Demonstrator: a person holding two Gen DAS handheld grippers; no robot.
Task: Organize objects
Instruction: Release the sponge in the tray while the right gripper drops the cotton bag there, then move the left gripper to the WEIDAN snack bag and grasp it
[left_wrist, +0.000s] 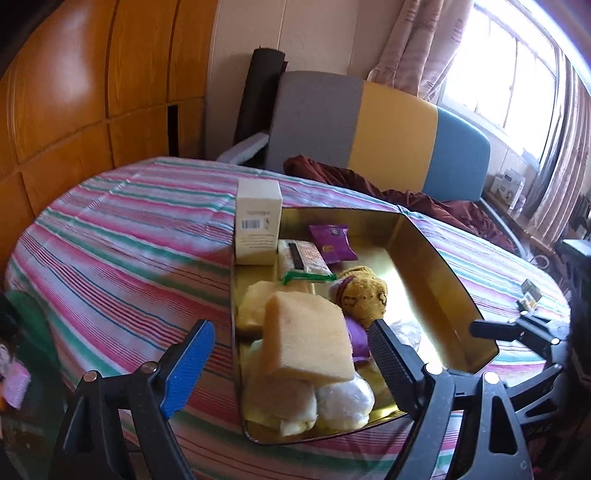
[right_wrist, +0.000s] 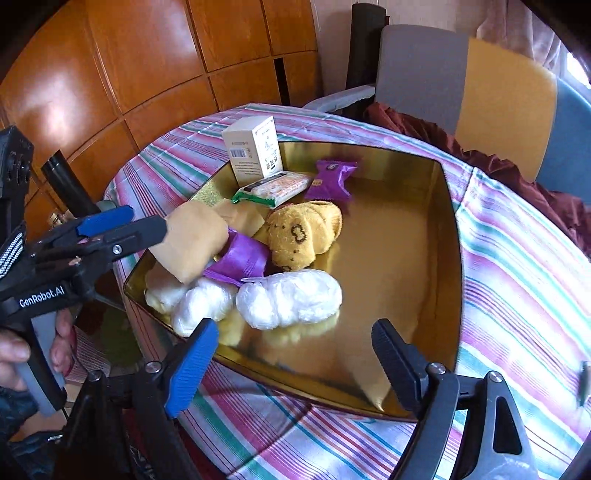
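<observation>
My left gripper (left_wrist: 291, 354) is spread wide, the yellow rectangular sponge (left_wrist: 308, 338) resting loose between its fingers, above the gold metal tray (right_wrist: 448, 229); my right gripper (right_wrist: 295, 354) gapes empty near the tray's near edge.

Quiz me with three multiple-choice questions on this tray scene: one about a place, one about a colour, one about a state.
1. Where does the white box stand?
A) at the tray's far left corner
B) at its near right corner
C) in its middle

2. What colour is the tray?
A) red
B) gold
C) blue

3. How is the right claw?
A) shut on the box
B) shut, empty
C) open, empty

Answers:
1 A, the box stands upright at the far left corner.
2 B, the bare floor shines gold.
3 C, the fingers are spread wide with nothing between them.
</observation>
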